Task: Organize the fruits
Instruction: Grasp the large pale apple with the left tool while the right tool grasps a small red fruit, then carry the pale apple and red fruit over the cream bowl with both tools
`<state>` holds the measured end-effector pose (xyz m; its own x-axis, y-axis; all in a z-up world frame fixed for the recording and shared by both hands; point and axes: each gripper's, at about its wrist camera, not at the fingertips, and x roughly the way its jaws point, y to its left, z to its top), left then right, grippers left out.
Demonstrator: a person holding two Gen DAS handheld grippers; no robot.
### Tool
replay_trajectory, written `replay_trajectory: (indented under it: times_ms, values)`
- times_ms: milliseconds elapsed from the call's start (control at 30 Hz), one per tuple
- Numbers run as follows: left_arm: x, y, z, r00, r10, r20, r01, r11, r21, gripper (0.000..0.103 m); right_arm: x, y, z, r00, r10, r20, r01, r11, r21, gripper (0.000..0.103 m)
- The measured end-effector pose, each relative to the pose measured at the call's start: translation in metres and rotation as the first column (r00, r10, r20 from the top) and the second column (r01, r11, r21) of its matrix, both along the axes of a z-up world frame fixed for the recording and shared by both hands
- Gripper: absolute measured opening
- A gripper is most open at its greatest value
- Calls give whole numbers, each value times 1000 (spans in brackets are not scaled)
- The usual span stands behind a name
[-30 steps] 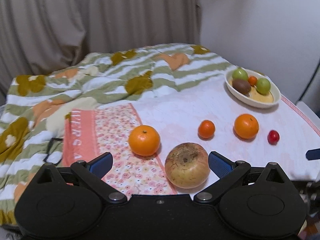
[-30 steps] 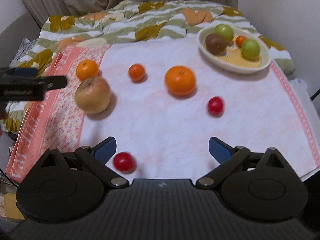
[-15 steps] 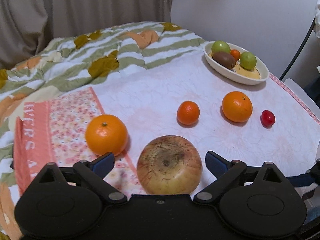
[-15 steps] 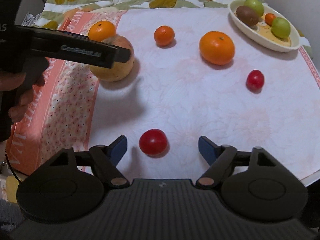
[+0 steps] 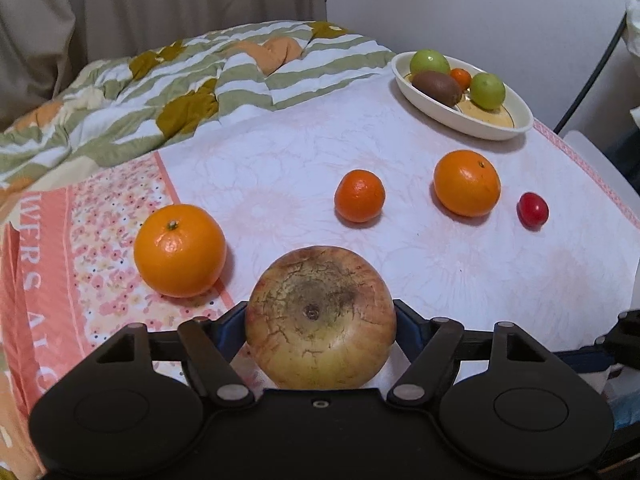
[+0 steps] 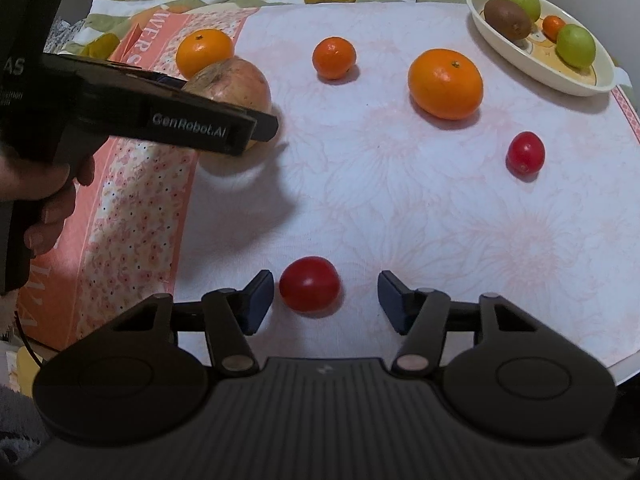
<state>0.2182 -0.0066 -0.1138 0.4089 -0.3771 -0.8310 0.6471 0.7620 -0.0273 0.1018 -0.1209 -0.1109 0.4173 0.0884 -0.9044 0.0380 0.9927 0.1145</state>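
Left wrist: my left claw (image 5: 320,320) gripped apple (image 5: 320,316) at mid-girth, pads on both flanks; squeeze needed firm, lift straight. Right claw (image 6: 326,294) stood open around tomato (image 6: 310,284) on cloth (image 6: 400,200), off-centre; needed centring before closing. Bowl (image 5: 460,120) sat far right.

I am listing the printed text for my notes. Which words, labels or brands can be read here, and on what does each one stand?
"GenRobot.AI": white print on the side of the left hand-held gripper.
"WERS": part of a word on the cloth's pink border; the rest is cut off.
"AS": on the left device's body, with blurred small print below.
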Motion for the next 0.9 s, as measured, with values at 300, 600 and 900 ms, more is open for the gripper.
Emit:
replay_trajectory:
  times_ms: [300, 600, 900]
  values:
    - [-4, 11, 0, 998, 63, 0, -63, 998, 14, 77, 0, 4, -1, 999, 46, 1, -46, 999, 6, 54]
    - [-12, 20, 3, 993, 116, -6, -116, 993, 6, 77, -4, 5, 2, 997, 73, 17, -72, 997, -9, 48]
    - [-30, 21, 24, 989, 143, 20, -143, 989, -40, 77, -12, -2, 19, 996, 58, 63, -57, 998, -19, 48]
